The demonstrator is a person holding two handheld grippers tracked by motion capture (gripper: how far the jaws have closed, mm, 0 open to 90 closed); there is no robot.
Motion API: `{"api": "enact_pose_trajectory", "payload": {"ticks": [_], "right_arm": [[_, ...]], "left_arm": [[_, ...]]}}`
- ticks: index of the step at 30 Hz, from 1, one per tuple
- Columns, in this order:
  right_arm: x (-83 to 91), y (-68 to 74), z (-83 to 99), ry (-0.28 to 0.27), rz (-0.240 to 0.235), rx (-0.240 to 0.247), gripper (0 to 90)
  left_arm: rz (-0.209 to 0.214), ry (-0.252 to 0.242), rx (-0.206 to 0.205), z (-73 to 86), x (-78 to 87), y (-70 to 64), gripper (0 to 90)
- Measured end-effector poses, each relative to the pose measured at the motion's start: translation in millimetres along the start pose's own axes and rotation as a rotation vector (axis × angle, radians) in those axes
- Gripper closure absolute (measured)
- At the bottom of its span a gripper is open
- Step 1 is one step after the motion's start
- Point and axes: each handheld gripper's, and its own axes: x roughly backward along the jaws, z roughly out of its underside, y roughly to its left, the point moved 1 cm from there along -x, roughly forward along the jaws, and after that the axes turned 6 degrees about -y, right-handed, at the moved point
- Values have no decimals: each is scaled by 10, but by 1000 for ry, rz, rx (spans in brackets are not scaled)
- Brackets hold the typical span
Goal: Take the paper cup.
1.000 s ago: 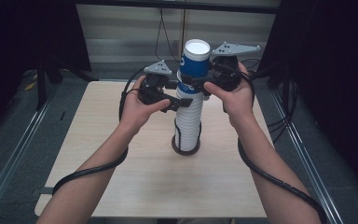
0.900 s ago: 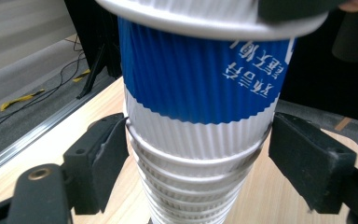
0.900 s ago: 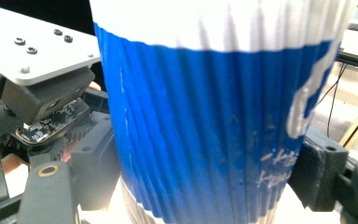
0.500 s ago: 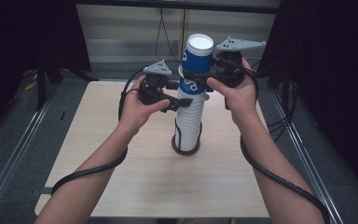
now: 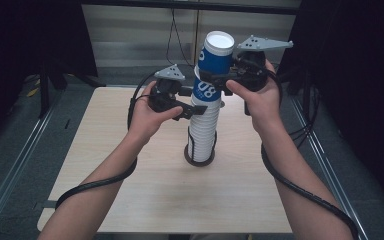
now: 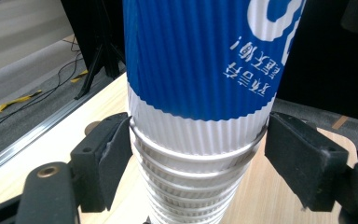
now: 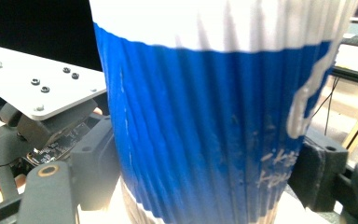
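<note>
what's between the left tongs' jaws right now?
The white stack of cups, just under the blue top cup. Both jaws press its rims, as the left gripper view shows.

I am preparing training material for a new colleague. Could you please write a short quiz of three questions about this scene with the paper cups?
1. True or false: the top cup lies on its side on the table.
2. Which gripper grips the top cup?
A. left gripper
B. right gripper
3. Fill in: the left gripper's jaws stand on both sides of the ______, just under the top cup's blue band.

Key:
1. False; it sits upside down on top of the stack.
2. B
3. stack of white cups
</note>
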Motion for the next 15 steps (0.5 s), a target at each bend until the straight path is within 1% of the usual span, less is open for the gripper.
{"api": "enact_pose_trajectory", "payload": {"ticks": [4,8,11,15], "right_arm": [[23,3,-22,0,0,7,217],[61,-1,-42,-6,-2,7,216],[83,-5,-51,-11,0,1,215],[95,-7,-73,-15,3,3,215]], "left_arm": [[-2,4,2,-3,8,3,234],[0,13,-10,-20,21,-10,253],[1,17,-8,-26,23,-14,258],[-2,17,-16,-30,23,-18,260]]}}
